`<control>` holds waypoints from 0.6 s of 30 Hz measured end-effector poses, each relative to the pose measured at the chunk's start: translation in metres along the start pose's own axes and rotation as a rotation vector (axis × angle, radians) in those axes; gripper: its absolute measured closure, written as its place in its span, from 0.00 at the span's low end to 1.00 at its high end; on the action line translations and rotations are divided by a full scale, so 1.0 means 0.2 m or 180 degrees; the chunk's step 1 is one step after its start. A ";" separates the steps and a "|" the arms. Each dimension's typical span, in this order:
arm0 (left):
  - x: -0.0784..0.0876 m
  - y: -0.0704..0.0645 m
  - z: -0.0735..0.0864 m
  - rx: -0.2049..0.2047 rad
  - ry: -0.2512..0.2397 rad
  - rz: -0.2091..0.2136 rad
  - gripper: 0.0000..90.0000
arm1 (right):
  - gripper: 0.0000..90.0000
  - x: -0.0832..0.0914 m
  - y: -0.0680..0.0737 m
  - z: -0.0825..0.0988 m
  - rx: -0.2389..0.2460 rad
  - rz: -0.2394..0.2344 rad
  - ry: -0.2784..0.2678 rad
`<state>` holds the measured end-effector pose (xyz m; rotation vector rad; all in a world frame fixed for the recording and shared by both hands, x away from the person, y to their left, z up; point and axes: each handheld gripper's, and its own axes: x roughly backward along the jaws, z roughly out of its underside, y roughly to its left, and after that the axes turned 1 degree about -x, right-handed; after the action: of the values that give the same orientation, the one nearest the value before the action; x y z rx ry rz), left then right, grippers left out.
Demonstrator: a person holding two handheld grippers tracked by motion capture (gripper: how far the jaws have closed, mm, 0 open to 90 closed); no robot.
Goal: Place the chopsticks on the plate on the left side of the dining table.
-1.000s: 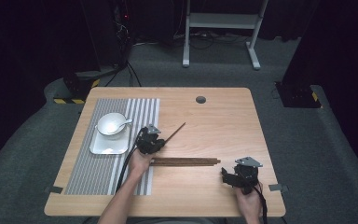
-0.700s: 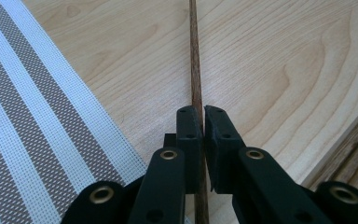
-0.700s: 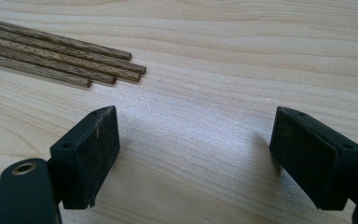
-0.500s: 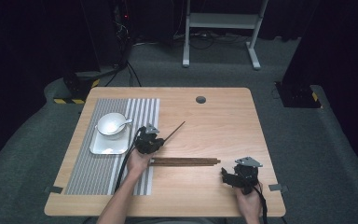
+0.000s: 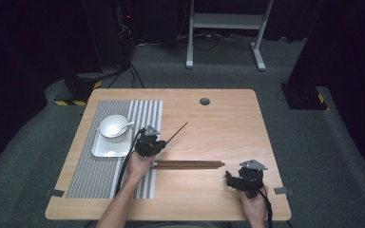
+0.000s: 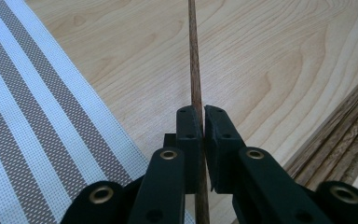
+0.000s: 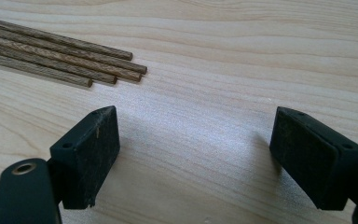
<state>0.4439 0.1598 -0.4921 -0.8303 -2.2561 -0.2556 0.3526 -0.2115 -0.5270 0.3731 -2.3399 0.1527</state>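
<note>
On the mat's [image 5: 95, 175] right edge, the left gripper [image 5: 158, 145] is clamping a single chopstick [image 5: 177, 133] near its butt end, jaws pressed together on it. It is probably light, stiff and slippery, apt to swivel in so narrow a grip, so holding nearer mid-length would likely steady it. Its long axis is running diagonally, tip pointing up-right across the table [image 5: 228, 118]. Nearer the middle, the bundle [image 5: 190, 164] is lying crosswise. Further right, the right gripper [image 5: 229, 176] is waiting with jaws wide apart, holding nothing.

one dark wood chopstick [image 6: 195, 60] pinched in my left gripper [image 6: 203, 121], angled up off the table, rest of the chopsticks [image 5: 188, 164] lying bundled flat nearby
</note>
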 end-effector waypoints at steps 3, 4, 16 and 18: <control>0.02 -0.01 0.00 -0.0001 -0.0020 0.0005 0.94 | 0.17 0.00 0.00 0.00 0.0000 0.0000 0.0000; 0.02 -0.01 0.00 -0.0016 -0.0028 -0.0003 0.94 | 0.17 0.00 0.00 0.00 0.0000 0.0000 0.0000; 0.05 -0.03 -0.01 -0.0049 -0.0058 0.0021 0.94 | 0.17 0.00 0.00 0.00 0.0001 0.0000 0.0000; 0.07 -0.03 -0.01 -0.0058 -0.0065 0.0013 0.94 | 0.17 0.00 0.00 0.00 0.0001 0.0000 0.0000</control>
<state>0.4336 0.1610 -0.4819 -0.8506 -2.2739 -0.2672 0.3525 -0.2115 -0.5270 0.3732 -2.3400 0.1532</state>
